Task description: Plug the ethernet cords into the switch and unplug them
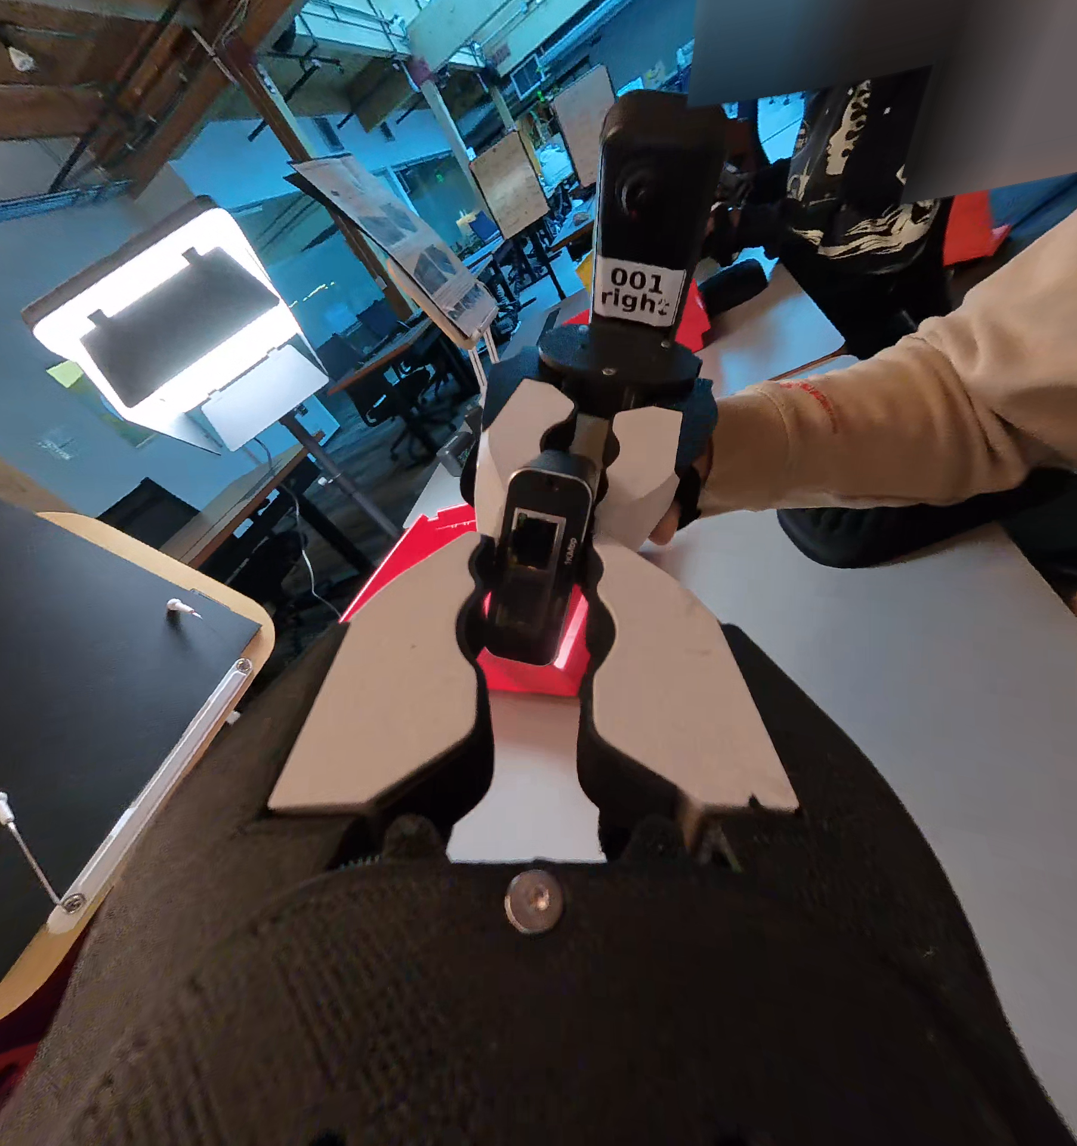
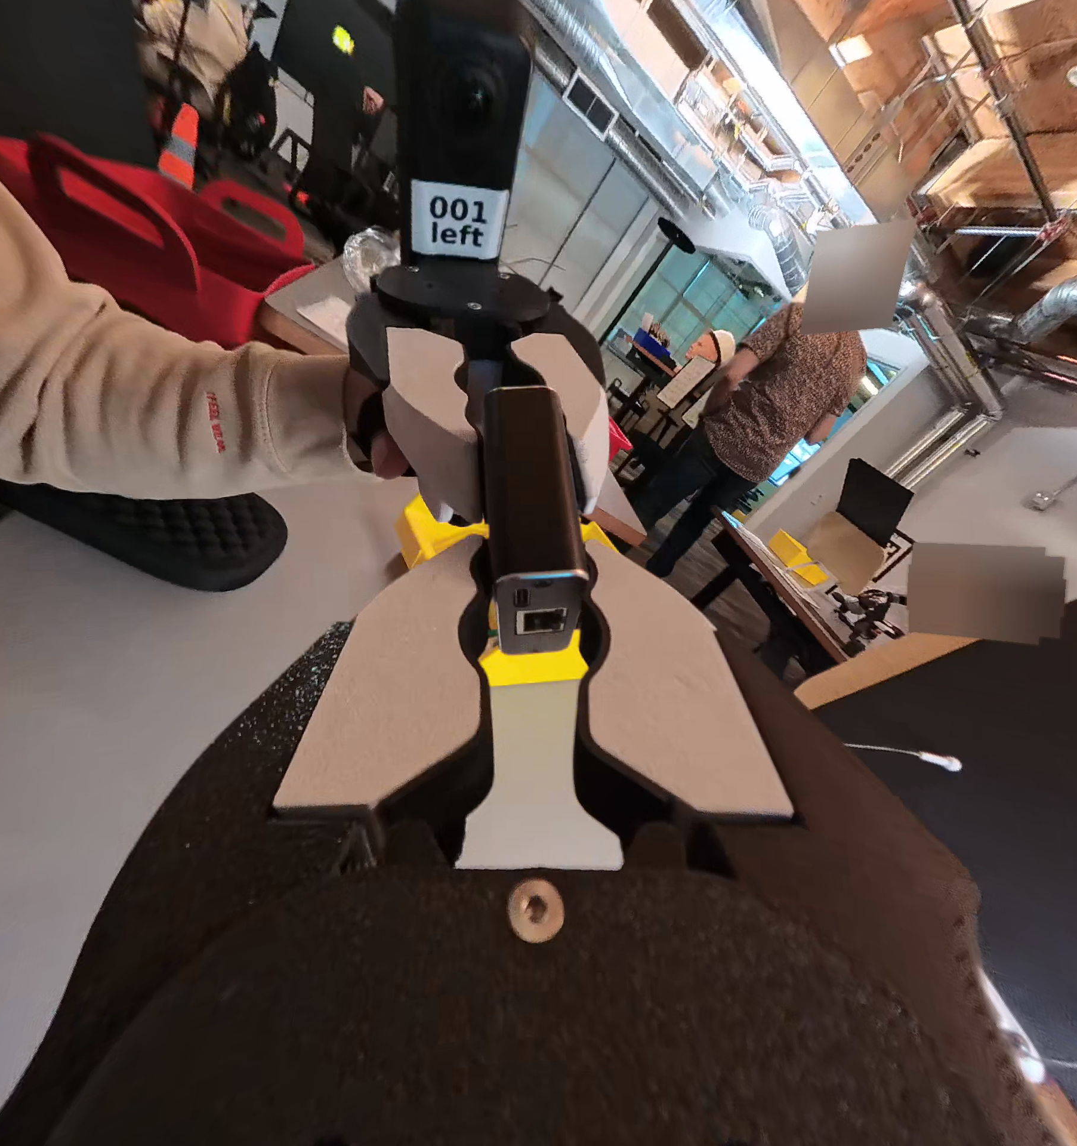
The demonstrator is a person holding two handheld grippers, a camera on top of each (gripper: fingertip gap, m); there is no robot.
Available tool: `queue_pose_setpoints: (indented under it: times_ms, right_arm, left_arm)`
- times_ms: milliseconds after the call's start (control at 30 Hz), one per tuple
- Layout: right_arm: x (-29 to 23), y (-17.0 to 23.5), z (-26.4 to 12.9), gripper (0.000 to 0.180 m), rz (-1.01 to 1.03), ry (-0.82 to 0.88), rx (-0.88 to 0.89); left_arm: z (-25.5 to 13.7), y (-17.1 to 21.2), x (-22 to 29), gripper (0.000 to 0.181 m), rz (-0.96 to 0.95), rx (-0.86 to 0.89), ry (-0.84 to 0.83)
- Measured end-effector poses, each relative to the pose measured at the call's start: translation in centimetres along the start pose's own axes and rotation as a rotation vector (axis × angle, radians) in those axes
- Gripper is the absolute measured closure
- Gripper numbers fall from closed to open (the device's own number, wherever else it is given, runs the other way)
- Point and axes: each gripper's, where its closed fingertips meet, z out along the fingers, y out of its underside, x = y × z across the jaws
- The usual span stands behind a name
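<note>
The switch [image 1: 539,570] sat between my two claws, held off the table [image 1: 895,682]. My left gripper [image 1: 532,595] clamped one end, my right gripper [image 2: 536,611] the opposite end, the two facing each other. A bin [image 1: 526,676] lay on the table below the switch. A board [image 1: 89,713] stood left of my left claw.

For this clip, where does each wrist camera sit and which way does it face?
Left wrist view: on the left gripper, looking along its fingers at the switch, right gripper and a beige sleeve behind.
Right wrist view: on the right gripper, facing back at the switch, left gripper and other sleeve.
Shared: the switch, held at both ends; the cameras face each other over the table.
</note>
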Motion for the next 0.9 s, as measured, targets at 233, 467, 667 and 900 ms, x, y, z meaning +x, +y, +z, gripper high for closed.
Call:
queue_pose_setpoints:
  times_ms: [233, 467, 667, 900]
  right_arm:
    - [-0.6, -0.6, 0.0, 0.155, -0.015, -0.032, -0.009]
    - [-0.9, -0.9, 0.0, 0.155, -0.046, -0.036, -0.019]
    - [-0.9, -0.7, -0.1, 0.155, -0.063, -0.034, -0.07]
    - [2.6, -1.2, -3.0, 0.155, -0.073, 0.098, -0.082]
  left_arm:
    - [-0.4, 0.3, 0.4, 0.154, -0.016, 0.049, 0.068]
    - [-0.4, 0.8, 0.9, 0.156, 0.003, 0.057, 0.105]
    - [-0.3, 1.1, 0.9, 0.155, 0.002, 0.061, 0.108]
    - [-7.3, 3.7, -7.4, 0.145, -0.207, -0.138, -0.206]
